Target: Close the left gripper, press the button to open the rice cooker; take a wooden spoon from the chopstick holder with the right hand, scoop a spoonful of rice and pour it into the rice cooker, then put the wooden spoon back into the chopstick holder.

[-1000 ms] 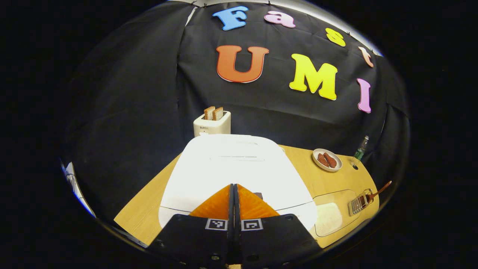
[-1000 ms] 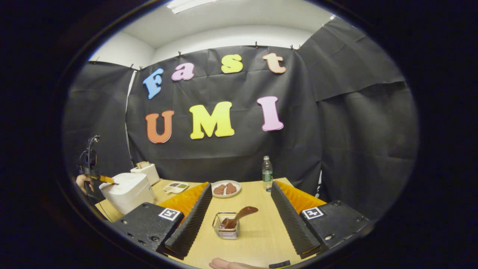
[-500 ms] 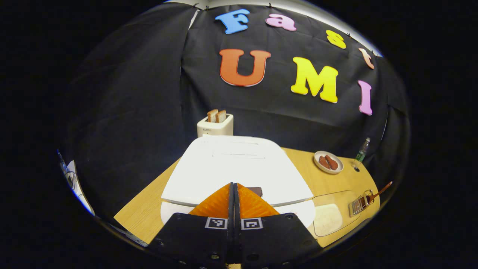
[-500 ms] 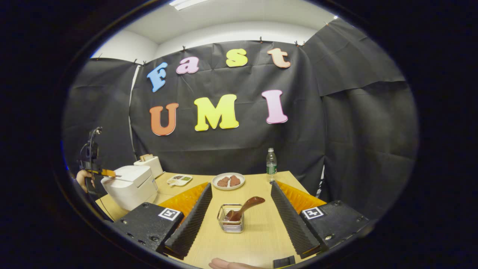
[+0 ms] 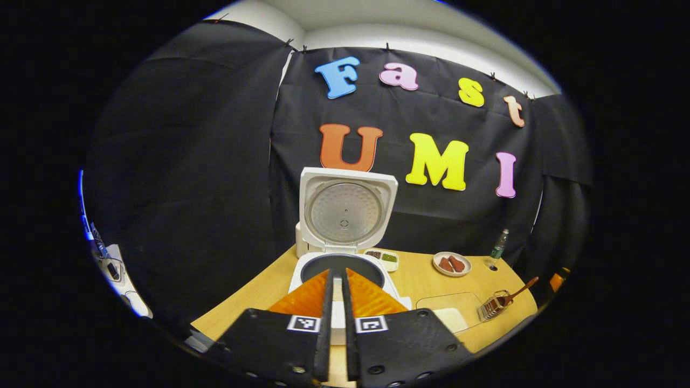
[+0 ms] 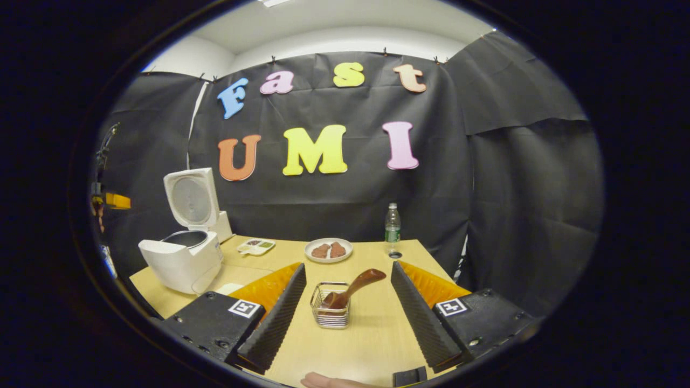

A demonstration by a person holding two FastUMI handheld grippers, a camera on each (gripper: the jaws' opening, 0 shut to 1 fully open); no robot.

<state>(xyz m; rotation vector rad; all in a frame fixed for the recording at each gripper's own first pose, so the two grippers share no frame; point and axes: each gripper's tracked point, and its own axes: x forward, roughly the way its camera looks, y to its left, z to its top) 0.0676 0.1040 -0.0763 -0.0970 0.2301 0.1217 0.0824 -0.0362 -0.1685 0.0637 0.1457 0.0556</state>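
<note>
The rice cooker [image 5: 340, 253] stands at the counter's [image 6: 372, 339] left end, lid upright, inner pot exposed. Left gripper [image 5: 337, 280] jaws are nearly pressed together, holding nothing, in front of the cooker. Right gripper [image 6: 347, 293] jaws are spread wide, flanking the wire chopstick holder [image 6: 330, 312], which contains the tilted wooden spoon [image 6: 353, 288]. Behind stand 1 plate of food [image 6: 328, 250], 1 water bottle [image 6: 392, 223] and 1 divided dish [image 6: 256, 246], before black cloth walls.

Recording booth – black cloth wall [image 6: 512, 178], wooden table [image 6: 372, 334]
</note>
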